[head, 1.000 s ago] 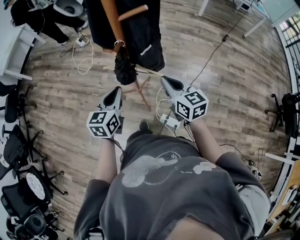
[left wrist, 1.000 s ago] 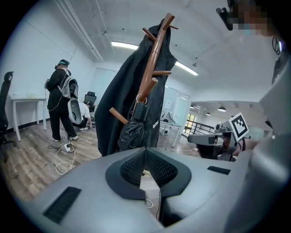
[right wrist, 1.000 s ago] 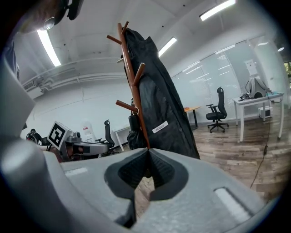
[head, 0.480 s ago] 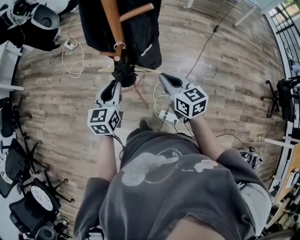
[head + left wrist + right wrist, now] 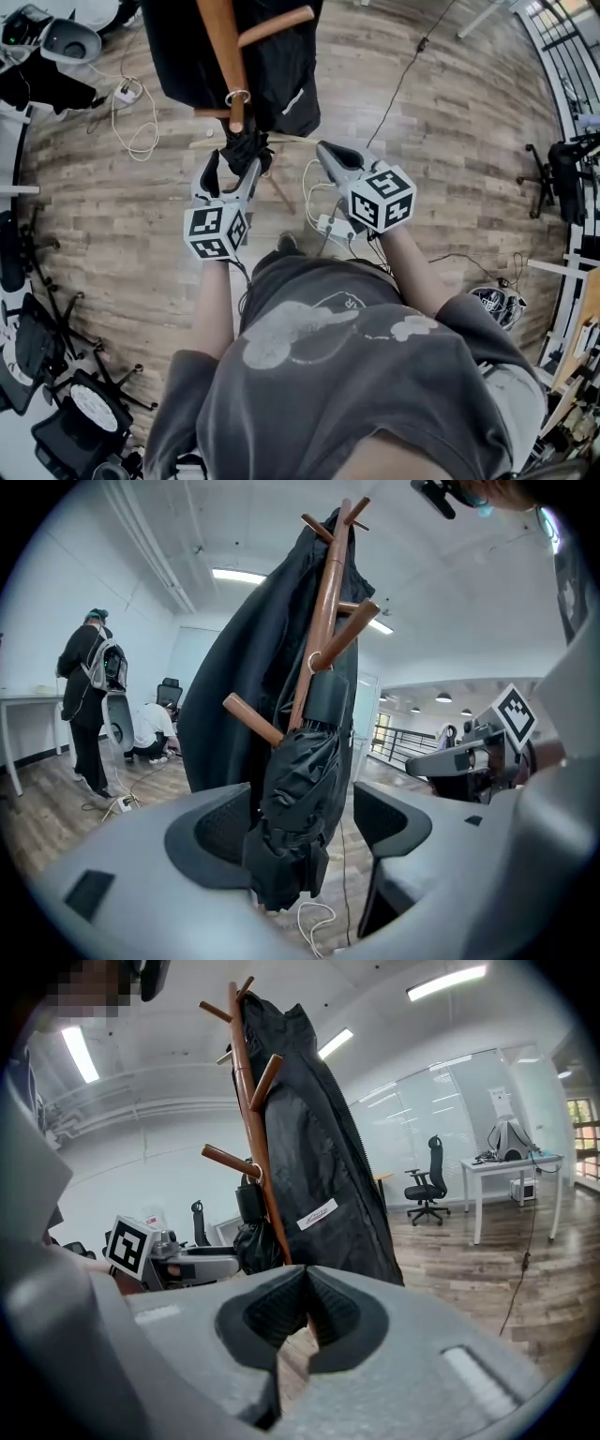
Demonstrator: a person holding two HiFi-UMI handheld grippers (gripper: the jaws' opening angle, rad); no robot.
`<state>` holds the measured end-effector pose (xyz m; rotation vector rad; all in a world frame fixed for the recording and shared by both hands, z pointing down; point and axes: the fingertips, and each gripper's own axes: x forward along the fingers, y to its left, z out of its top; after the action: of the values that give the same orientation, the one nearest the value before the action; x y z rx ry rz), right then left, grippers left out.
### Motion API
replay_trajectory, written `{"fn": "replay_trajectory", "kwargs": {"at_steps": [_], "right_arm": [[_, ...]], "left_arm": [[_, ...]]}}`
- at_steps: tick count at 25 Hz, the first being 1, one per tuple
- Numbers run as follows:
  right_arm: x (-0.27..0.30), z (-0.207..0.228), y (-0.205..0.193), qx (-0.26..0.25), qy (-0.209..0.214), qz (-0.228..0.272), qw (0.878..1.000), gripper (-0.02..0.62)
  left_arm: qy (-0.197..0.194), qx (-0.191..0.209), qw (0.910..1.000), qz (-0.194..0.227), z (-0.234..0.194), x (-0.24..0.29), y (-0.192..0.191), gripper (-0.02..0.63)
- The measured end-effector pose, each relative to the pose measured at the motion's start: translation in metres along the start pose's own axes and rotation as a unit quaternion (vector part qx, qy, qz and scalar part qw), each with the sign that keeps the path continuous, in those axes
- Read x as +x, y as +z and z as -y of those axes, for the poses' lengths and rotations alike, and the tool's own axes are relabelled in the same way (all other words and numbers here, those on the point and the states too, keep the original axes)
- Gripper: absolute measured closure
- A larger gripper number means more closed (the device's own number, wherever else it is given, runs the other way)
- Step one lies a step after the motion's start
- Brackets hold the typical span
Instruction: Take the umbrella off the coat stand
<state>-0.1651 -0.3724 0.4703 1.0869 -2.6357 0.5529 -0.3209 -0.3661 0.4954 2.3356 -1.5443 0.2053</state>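
Two grippers are out in front of my grey T-shirt (image 5: 347, 375), one in each hand, both aimed at the foot of the rack. My left gripper (image 5: 232, 164) has just been opening its jaws, and they now stand wide apart. The folded black umbrella (image 5: 295, 808) hangs down between them. The pads are not pressing on it; a gap shows on the right side, and on the left the fabric is just beside the pad. My right gripper (image 5: 330, 153) is closed, its two jaws meeting with nothing between them. It sits just to the right of the umbrella, near but apart from it.

The umbrella is on the wooden coat stand (image 5: 323, 611), hung close against the pole, its bundled end lowest and its handle end up by a pale loop (image 5: 314, 661) near an upper peg. A lower peg (image 5: 253, 721) juts out to the left at the umbrella's top. A long black coat (image 5: 234, 677) drapes over the stand behind it.

Below is a wood plank floor (image 5: 450, 141), with a white power strip (image 5: 333, 228) by my feet and a loose white cable (image 5: 141, 131) further off. Across the room, the left gripper view shows one person standing (image 5: 89, 696) and another crouching (image 5: 150, 728). The right gripper view shows a white desk (image 5: 506, 1171) and an office chair (image 5: 427, 1190) near a glass wall.
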Motion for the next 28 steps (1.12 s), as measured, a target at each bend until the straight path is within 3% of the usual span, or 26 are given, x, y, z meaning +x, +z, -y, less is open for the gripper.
{"fn": "replay_trajectory", "kwargs": {"at_steps": [6, 28], "right_arm": [[0.011, 0.010, 0.007, -0.002, -0.009, 0.000, 1.000, 0.597], [0.031, 0.039, 0.014, 0.013, -0.022, 0.002, 1.000, 0.597]], "left_arm": [[-0.022, -0.011, 0.9991, -0.036, -0.001, 0.022, -0.012, 0.244], [-0.025, 0.039, 0.9946, -0.093, -0.009, 0.079, -0.035, 0.241]]}}
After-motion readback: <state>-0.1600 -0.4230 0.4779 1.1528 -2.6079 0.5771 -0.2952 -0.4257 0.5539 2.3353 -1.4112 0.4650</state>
